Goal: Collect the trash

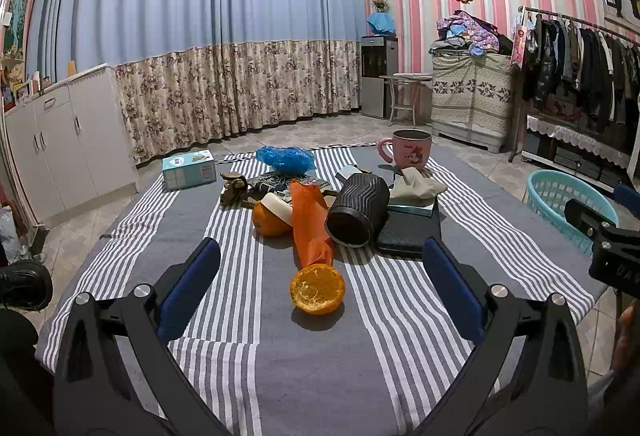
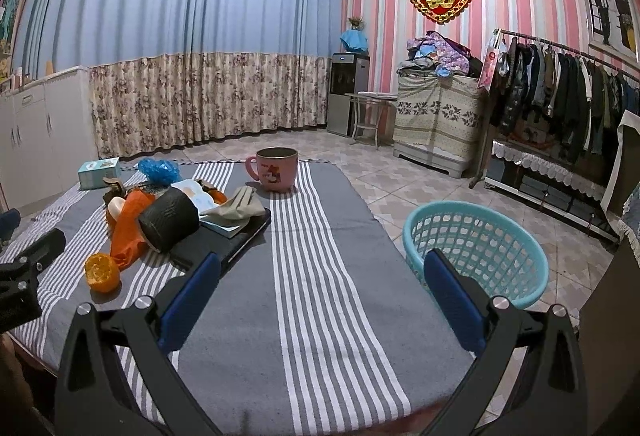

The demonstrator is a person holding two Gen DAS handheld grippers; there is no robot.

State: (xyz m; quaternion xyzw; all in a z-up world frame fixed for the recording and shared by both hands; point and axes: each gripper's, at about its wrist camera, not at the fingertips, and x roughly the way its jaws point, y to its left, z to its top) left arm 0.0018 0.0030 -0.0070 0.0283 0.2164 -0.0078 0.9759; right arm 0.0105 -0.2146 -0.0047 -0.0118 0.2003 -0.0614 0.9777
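A half orange peel [image 1: 317,288] lies on the striped tablecloth [image 1: 224,316], just ahead of my open, empty left gripper [image 1: 320,256]. Behind the peel lie an orange plastic bag [image 1: 310,224], a whole orange [image 1: 269,220], a black ribbed cup [image 1: 358,209] on its side, a crumpled beige tissue [image 1: 416,184] and a crumpled blue bag [image 1: 285,158]. My right gripper [image 2: 322,268] is open and empty over the cloth, with the teal basket [image 2: 476,248] on the floor to its right. The peel also shows in the right wrist view [image 2: 102,272].
A pink mug [image 1: 410,151], a black tablet [image 1: 408,232], a tissue box [image 1: 188,168] and a small brown figurine [image 1: 234,187] also lie on the table. White cabinets [image 1: 60,139] stand left; a clothes rack [image 1: 580,75] stands right.
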